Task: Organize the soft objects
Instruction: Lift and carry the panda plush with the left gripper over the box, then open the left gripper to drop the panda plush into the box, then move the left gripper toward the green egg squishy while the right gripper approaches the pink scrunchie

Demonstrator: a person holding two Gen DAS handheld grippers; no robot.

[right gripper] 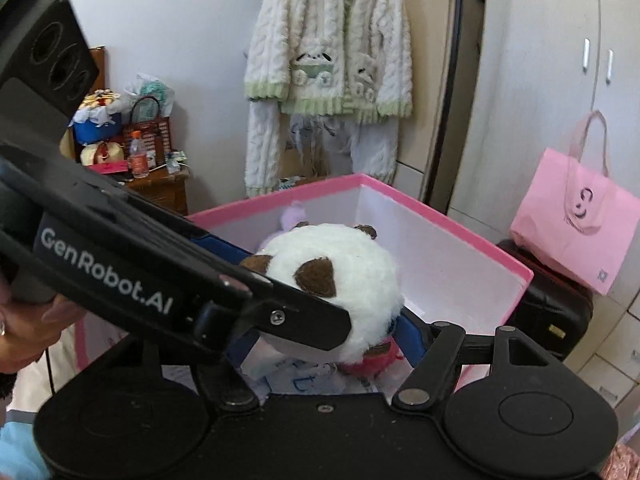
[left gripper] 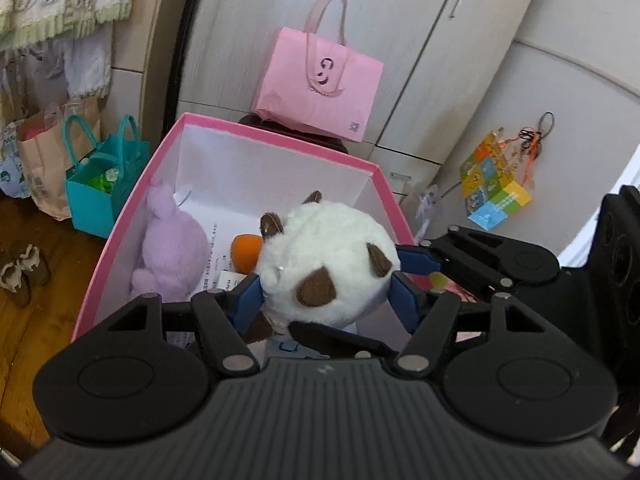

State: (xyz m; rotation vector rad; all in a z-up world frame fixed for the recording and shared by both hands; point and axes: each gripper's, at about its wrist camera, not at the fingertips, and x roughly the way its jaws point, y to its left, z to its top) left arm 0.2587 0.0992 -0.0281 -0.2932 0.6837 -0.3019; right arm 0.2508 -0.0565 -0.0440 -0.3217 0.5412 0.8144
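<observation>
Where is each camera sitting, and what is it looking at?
Left wrist: on the left gripper, looking down into the pink box; its jaws hold the white plush toy, and the right gripper reaches in.
Right wrist: on the right gripper, facing the hanging sweater; the left gripper and a hand show.
Shared: toy, box, pink bag.

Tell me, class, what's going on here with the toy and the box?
A person is using two handheld grippers to hold a round white plush with brown patches over an open pink box. The left gripper has its blue fingers on either side of the plush, and the right gripper grips it too. A purple plush and something orange already lie in the box. A pink bag stands behind it.
</observation>
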